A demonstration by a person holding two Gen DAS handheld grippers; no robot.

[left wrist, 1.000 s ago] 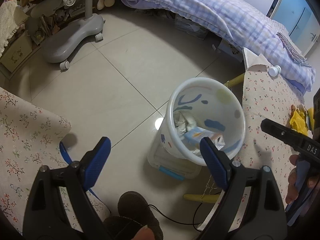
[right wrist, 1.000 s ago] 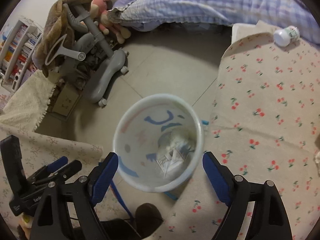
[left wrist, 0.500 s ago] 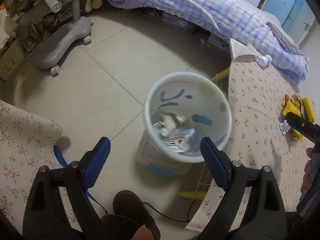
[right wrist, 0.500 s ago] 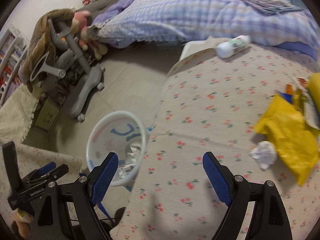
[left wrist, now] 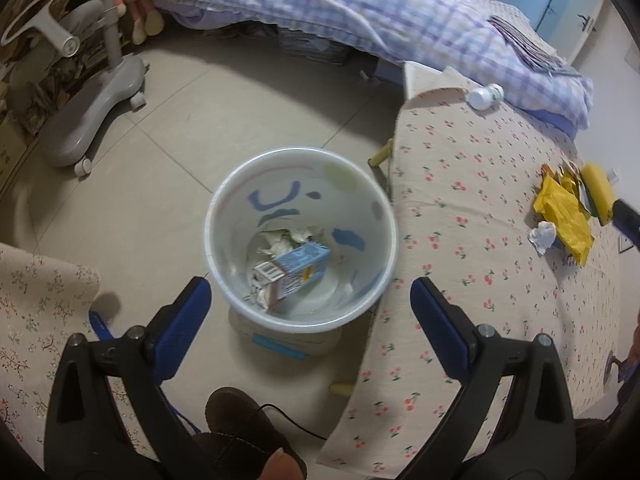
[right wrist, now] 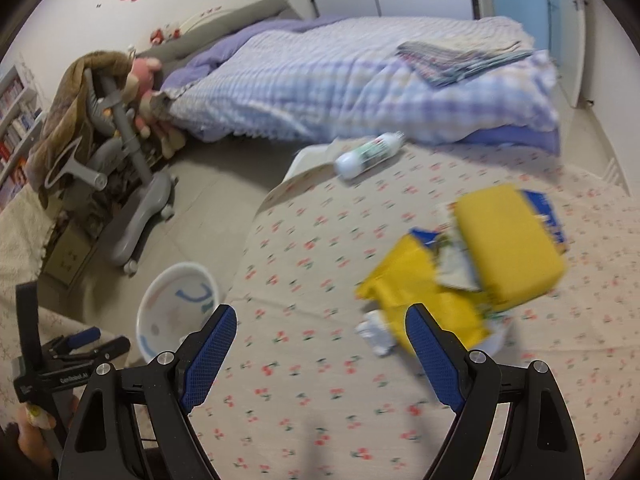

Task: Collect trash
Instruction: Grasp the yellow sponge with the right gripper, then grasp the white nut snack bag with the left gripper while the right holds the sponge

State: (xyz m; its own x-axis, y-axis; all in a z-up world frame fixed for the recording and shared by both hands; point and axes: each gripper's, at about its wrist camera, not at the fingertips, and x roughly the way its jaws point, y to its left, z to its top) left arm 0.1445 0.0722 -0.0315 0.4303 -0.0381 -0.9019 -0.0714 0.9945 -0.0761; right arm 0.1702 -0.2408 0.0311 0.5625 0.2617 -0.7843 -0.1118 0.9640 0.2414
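Observation:
A white trash bin [left wrist: 240,216] stands on the floor beside the table; it holds a blue carton [left wrist: 294,270] and crumpled paper. My left gripper [left wrist: 310,310] is open and empty above the bin's near rim. My right gripper [right wrist: 320,344] is open and empty over the cherry-print tablecloth [right wrist: 320,400]. Just right of it lie a crumpled white paper ball [right wrist: 374,334], a yellow wrapper [right wrist: 416,292] and a yellow packet [right wrist: 508,248]. The bin also shows in the right wrist view [right wrist: 176,308]. A white bottle [right wrist: 368,156] lies at the table's far edge.
A bed with a checked purple quilt [right wrist: 340,84] runs behind the table. A grey wheeled chair base [left wrist: 92,116] stands on the floor at left. A second floral-covered surface [left wrist: 36,320] is at near left. A dark shoe [left wrist: 240,424] is below the left gripper.
My right gripper has swung from over the bin to over the table, bringing the yellow trash pile near. My left gripper has shifted slightly; the bin now sits centred ahead of it.

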